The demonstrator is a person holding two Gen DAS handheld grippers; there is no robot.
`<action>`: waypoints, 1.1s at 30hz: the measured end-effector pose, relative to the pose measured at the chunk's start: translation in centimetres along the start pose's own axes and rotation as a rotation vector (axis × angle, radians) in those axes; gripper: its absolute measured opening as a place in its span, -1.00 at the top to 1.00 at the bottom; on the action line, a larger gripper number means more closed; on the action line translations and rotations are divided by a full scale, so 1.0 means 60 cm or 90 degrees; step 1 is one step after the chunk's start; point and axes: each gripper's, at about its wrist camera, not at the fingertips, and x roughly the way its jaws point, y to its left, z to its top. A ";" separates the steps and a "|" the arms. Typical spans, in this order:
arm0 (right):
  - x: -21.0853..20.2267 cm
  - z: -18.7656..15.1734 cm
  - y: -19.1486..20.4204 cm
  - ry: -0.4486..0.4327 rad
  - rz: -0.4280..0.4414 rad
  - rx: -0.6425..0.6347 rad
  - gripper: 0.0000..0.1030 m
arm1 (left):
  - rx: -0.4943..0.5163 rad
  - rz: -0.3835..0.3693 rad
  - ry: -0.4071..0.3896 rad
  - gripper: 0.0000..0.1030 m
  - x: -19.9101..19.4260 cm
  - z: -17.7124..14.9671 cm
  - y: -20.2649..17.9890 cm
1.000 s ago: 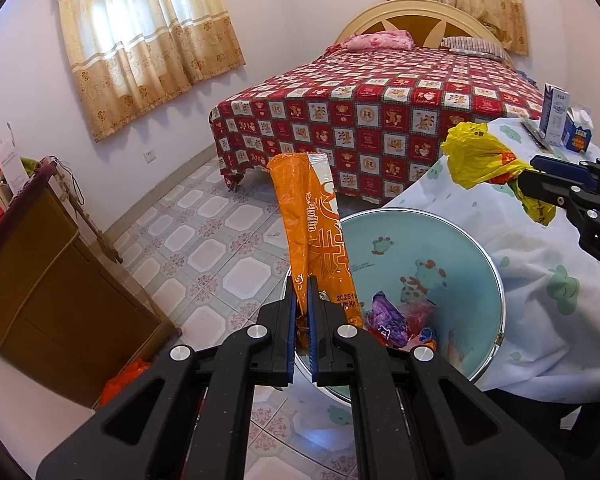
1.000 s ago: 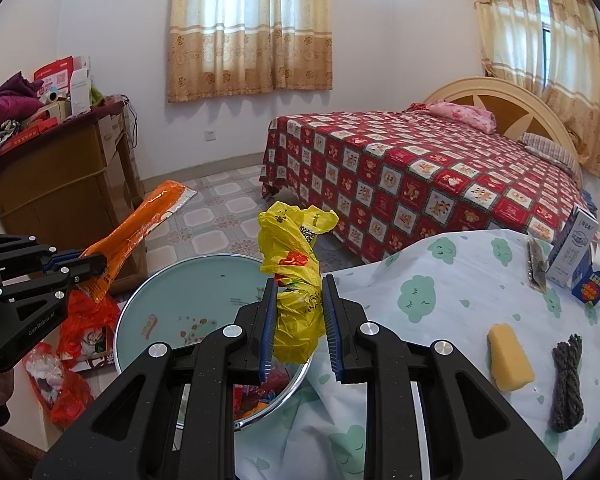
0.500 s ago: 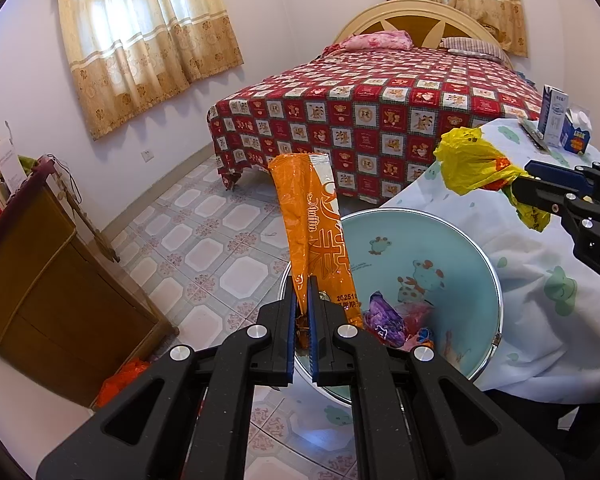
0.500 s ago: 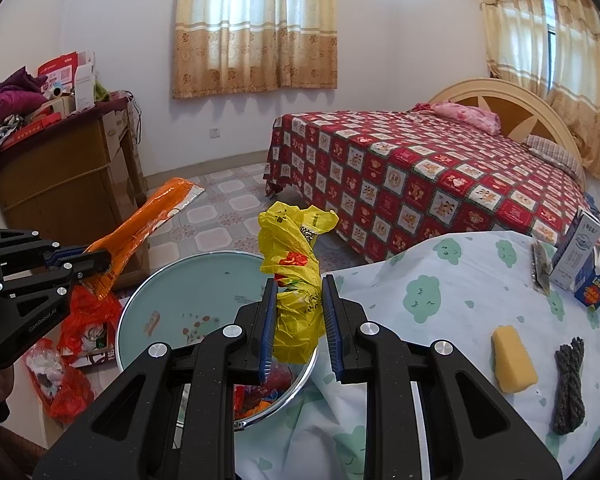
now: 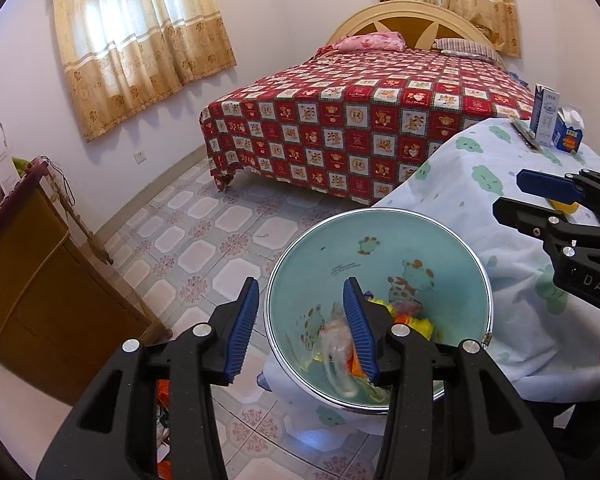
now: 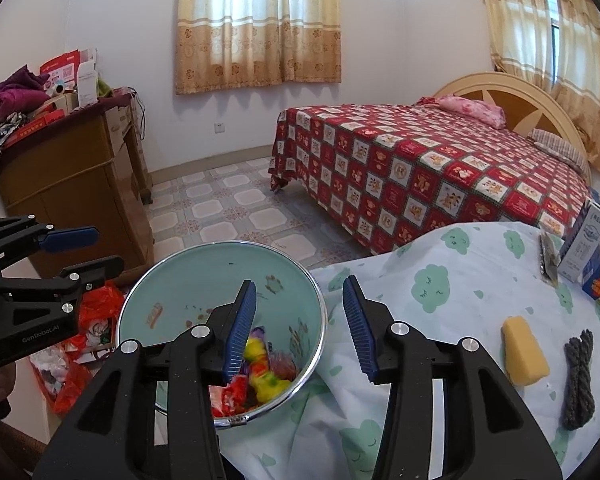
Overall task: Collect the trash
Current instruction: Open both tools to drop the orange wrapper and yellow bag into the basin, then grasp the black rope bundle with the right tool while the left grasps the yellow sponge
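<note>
A pale green trash bin [image 5: 380, 240] [image 6: 204, 272] with a metal rim stands on the floor beside the table. Several wrappers lie in its bottom, among them a yellow bag [image 6: 260, 368] [image 5: 414, 320] and an orange wrapper [image 5: 354, 364]. My left gripper [image 5: 302, 328] is open and empty above the bin's near rim; it also shows in the right wrist view [image 6: 80, 252]. My right gripper [image 6: 300, 328] is open and empty over the bin's right rim and the table edge; it shows in the left wrist view [image 5: 532, 196] too.
The table with a cloud-print cloth [image 6: 440, 300] carries a yellow sponge [image 6: 524, 356], a dark rope bundle [image 6: 578, 380] and cartons [image 6: 584, 248]. A bed [image 6: 420, 160] stands behind. A wooden cabinet [image 6: 72, 176] is at the left, with red bags [image 6: 96, 308] on the floor.
Both grippers opened. The orange wrapper dropped from my left gripper and the yellow bag from my right gripper; both now lie in the bin.
</note>
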 end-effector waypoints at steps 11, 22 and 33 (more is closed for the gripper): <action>-0.039 -0.042 -0.071 0.011 -0.066 0.038 0.12 | 0.018 -0.010 0.023 -0.15 0.023 -0.014 -0.027; -0.117 -0.105 -0.290 0.056 -0.294 0.185 0.12 | 0.071 -0.038 0.013 -0.40 0.046 0.028 -0.140; -0.105 -0.175 -0.415 0.147 -0.254 0.300 0.70 | 0.118 -0.113 -0.018 -0.43 0.020 0.094 -0.315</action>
